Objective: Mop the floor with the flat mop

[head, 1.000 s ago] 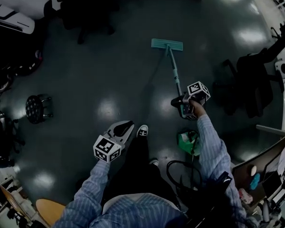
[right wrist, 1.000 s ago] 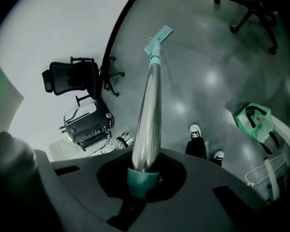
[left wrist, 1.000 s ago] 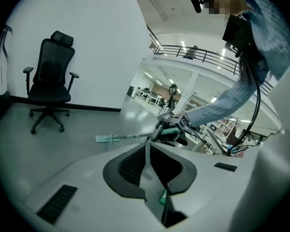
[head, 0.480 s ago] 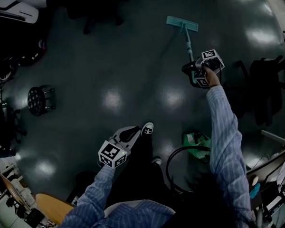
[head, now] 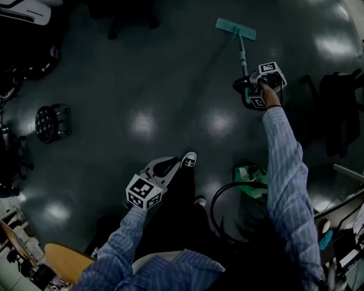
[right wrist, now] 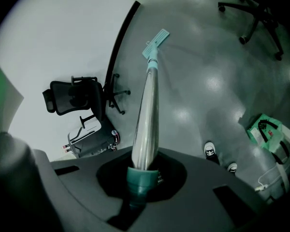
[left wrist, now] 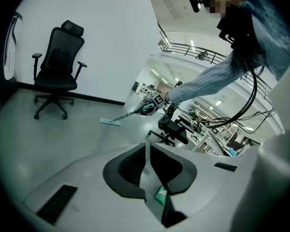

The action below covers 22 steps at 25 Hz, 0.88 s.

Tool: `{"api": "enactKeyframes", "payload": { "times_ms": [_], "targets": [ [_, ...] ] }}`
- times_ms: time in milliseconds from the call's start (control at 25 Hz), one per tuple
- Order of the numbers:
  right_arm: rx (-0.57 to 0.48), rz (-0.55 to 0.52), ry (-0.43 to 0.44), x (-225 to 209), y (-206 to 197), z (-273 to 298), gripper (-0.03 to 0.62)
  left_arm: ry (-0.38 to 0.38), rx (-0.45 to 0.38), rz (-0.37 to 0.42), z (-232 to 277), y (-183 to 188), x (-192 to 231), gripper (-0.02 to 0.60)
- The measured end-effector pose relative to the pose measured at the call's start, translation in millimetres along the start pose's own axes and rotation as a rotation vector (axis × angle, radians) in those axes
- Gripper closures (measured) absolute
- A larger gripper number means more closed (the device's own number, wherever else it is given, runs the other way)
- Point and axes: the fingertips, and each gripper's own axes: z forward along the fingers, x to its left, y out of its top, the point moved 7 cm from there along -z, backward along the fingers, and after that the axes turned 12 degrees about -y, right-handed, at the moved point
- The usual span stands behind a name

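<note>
The flat mop has a teal head (head: 235, 29) lying flat on the dark glossy floor ahead of me, to the right. Its silver handle (head: 243, 62) runs back to my right gripper (head: 245, 91), which is shut on the teal grip at the handle's end. In the right gripper view the handle (right wrist: 148, 110) rises from between the jaws of the right gripper (right wrist: 140, 170) to the mop head (right wrist: 155, 39) near the wall. My left gripper (head: 165, 164) hangs low beside my leg, shut and holding nothing (left wrist: 147, 153). The left gripper view shows the mop head (left wrist: 110, 122) from the side.
A black office chair (left wrist: 58, 66) stands by the white wall. A round black stool (head: 48, 123) sits at the left. A green bag (head: 252, 178) and a looped cable (head: 221, 204) lie near my right foot. Another dark chair (head: 343, 111) stands at the right.
My right arm has stretched out and pushed the mop forward, away from me. Most of that push came in the first half second. The left gripper has stayed by my leg.
</note>
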Motion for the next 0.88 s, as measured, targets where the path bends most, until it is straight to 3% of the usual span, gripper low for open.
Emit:
{"api": "enactKeyframes", "payload": {
  "times_ms": [480, 880],
  "targets": [
    [0.035, -0.01, -0.014, -79.3, -112.9, -0.3, 0.585, -0.023, 0.007, 0.037, -25.2, -18.7, -37.8, 0.551],
    [0.072, 0.007, 0.039, -183.3, -254.5, 6.1, 0.585, -0.085, 0.015, 0.04, -31.5, -52.2, -107.1, 0.551]
  ]
}}
